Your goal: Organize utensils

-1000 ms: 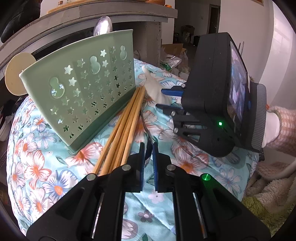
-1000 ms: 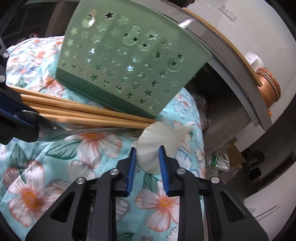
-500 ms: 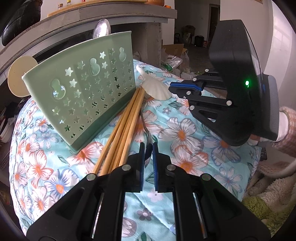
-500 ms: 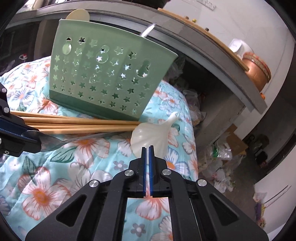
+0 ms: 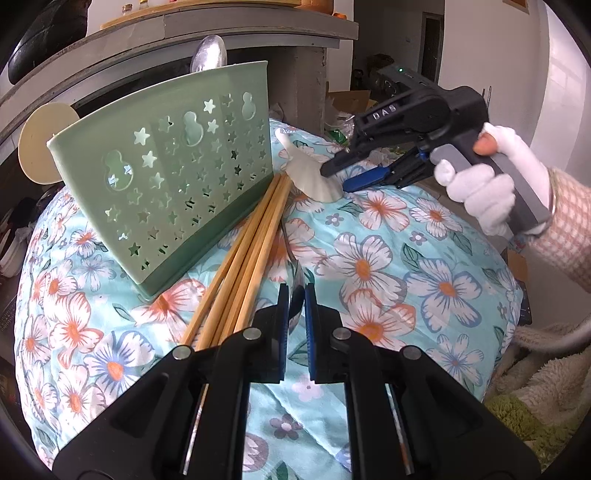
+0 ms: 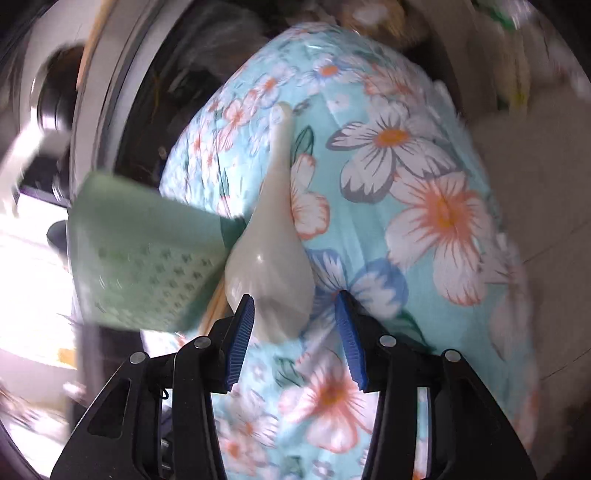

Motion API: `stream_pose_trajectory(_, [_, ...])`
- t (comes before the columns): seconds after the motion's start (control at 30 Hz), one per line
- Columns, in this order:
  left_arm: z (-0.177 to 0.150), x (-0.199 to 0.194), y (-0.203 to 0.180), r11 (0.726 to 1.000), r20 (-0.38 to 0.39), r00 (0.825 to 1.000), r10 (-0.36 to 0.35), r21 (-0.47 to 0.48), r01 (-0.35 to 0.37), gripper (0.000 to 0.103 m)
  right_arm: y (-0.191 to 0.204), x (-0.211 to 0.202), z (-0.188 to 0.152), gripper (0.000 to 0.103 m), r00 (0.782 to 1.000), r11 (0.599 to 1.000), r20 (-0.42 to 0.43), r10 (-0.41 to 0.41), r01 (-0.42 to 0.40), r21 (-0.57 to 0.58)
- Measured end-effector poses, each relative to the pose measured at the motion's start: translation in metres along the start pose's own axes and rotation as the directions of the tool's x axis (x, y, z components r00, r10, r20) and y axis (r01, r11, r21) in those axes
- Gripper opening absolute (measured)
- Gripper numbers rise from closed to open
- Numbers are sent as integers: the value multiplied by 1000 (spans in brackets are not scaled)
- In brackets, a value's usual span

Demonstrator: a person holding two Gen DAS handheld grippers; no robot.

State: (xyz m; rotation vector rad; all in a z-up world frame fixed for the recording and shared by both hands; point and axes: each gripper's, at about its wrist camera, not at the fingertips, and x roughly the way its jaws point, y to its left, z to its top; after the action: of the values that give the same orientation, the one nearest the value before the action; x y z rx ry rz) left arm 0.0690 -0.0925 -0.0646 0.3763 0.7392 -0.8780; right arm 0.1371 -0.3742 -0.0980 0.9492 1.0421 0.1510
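A green perforated utensil basket (image 5: 173, 173) stands tilted on the floral cloth (image 5: 388, 266), with a metal spoon (image 5: 208, 57) sticking out of its top. Several wooden chopsticks (image 5: 251, 254) lie along its base. My left gripper (image 5: 295, 295) is shut on a thin metal utensil (image 5: 291, 254) lying beside the chopsticks. A white ceramic spoon (image 6: 273, 251) lies past the chopstick tips, also seen in the left wrist view (image 5: 310, 177). My right gripper (image 6: 295, 314) is open, its jaws on either side of the spoon's bowl. The basket (image 6: 147, 254) shows blurred at its left.
A grey counter (image 5: 221, 33) runs behind the basket, with a round cream disc (image 5: 40, 144) at its left. The cloth-covered surface drops away at the right, where fluffy fabric (image 5: 535, 387) lies. A gloved hand (image 5: 480, 184) holds the right gripper.
My right gripper has turned sharply, opened from shut, and now straddles the white spoon's bowl. The left gripper has stayed shut on the metal utensil.
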Motion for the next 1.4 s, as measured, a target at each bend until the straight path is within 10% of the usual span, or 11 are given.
stream_pose_trajectory(0.3, [-3, -3, 3, 1000, 6, 1000, -8, -13, 8, 8, -12, 11, 10, 47, 988, 972, -41, 147, -137, 191])
stream_pose_trajectory(0.83, [-3, -4, 2, 1000, 6, 1000, 1, -22, -1, 8, -5, 2, -20, 9, 965, 939, 68, 255, -264, 220])
stream_pose_trajectory(1.1, [-4, -6, 4, 999, 16, 1000, -5, -34, 6, 9, 45, -59, -42, 3, 998, 1000, 54, -15, 16, -14])
stream_pose_trajectory(1.4, [-6, -8, 3, 999, 21, 1000, -3, -39, 4, 9, 75, -63, -88, 7, 966, 943, 7, -258, 254, -214])
